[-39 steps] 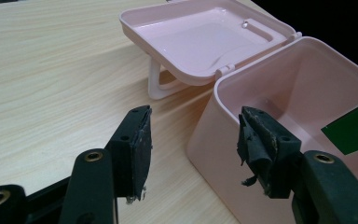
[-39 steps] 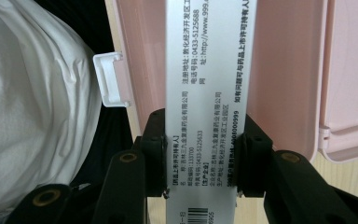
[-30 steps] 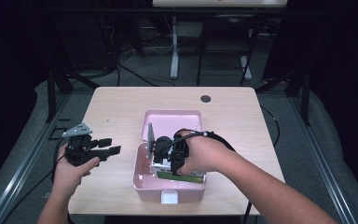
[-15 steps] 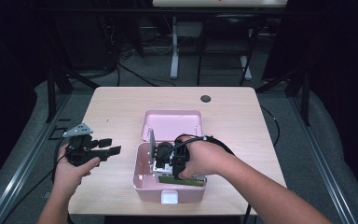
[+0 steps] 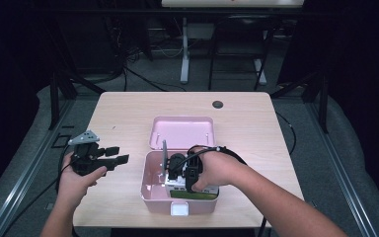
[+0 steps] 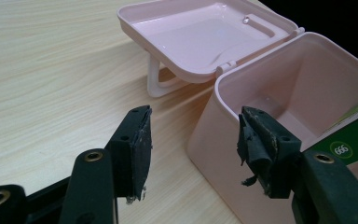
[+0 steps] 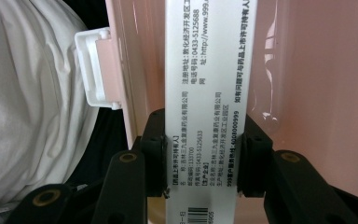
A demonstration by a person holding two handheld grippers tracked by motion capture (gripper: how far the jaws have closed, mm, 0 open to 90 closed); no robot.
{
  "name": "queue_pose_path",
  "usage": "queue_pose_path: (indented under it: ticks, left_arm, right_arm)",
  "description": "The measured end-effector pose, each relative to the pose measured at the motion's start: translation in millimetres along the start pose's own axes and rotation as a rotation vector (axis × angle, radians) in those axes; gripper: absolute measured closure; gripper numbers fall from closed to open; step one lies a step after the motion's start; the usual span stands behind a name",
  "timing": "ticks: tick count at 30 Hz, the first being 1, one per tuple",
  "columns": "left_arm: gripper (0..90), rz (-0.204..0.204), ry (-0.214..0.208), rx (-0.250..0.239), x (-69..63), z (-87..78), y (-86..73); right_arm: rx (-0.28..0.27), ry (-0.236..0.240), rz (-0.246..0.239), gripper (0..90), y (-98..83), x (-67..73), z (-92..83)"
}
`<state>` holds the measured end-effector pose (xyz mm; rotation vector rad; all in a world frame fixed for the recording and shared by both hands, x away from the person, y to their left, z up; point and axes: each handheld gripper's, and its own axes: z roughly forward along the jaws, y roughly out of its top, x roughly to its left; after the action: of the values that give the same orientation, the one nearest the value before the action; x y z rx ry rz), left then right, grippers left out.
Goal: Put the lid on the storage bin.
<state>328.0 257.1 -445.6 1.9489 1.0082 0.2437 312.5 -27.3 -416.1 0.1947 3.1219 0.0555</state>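
A pink plastic box (image 5: 150, 190) stands on the table with its lid (image 5: 182, 132) thrown back. My right gripper (image 5: 177, 170) reaches down into it, shut on a white and green medicine carton (image 5: 192, 194). In the right gripper view the pads clamp the carton's printed white face (image 7: 209, 70) on both narrow sides, with pink walls around it. My left gripper (image 5: 116, 154) hovers left of the box, open and holding nothing. Between the left gripper (image 6: 193, 140) jaws I see the box's near wall (image 6: 214, 135), the lid (image 6: 200, 32) and the carton's green edge (image 6: 354, 144).
A white latch (image 5: 179, 209) sits on the box's front wall, also seen as the latch (image 7: 95, 70) in the right gripper view. A small dark round cap (image 5: 217, 104) lies at the table's far edge. Bare wood (image 5: 118, 113) surrounds the box.
My right hand has sunk a little, taking the carton deeper into the pink box. The left hand has kept still.
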Motion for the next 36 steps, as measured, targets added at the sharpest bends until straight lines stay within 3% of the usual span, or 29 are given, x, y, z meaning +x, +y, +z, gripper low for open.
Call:
queue_pose_path:
  ticks: [36]
  left_arm:
    - [44.4,-0.001,0.004,0.005,1.0,1.6,-0.8]
  right_arm:
    - [0.003,0.045,-0.030,61.5,1.6,-0.3,39.2]
